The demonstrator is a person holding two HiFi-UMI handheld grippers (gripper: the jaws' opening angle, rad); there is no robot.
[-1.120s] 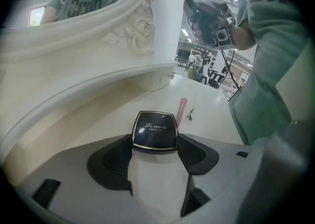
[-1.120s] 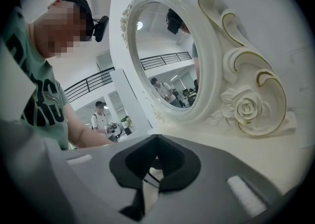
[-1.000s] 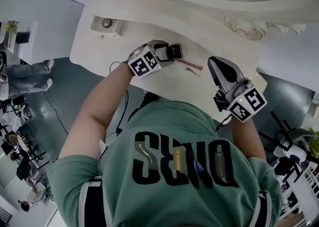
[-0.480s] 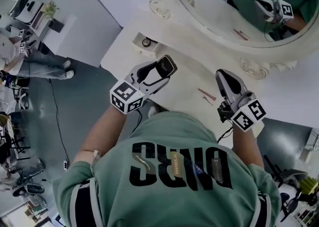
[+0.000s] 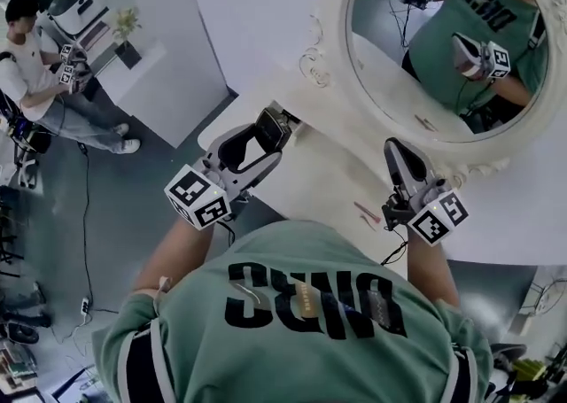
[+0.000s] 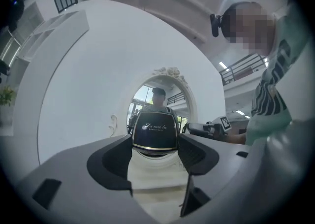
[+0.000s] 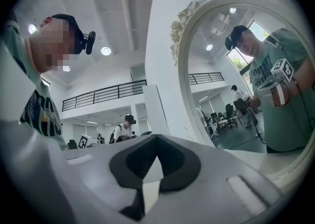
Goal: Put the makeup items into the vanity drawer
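**Left gripper has lifted its black compact case from the vanity top up beside the oval mirror.**
Its jaws are clamped on the case, lettered "La mei la"; the smaller print is unreadable. Below the mirror's rim the right gripper hovers, jaws together and empty, near slim pink makeup items. No drawer shows, so stowing appears barely begun.

The compact case is glossy black plastic with a shiny gold-toned rim (pale print on its face), the left tongs are matt grey plastic with dull black pads, the desk is smooth matt cream and the mirror frame carved off-white.
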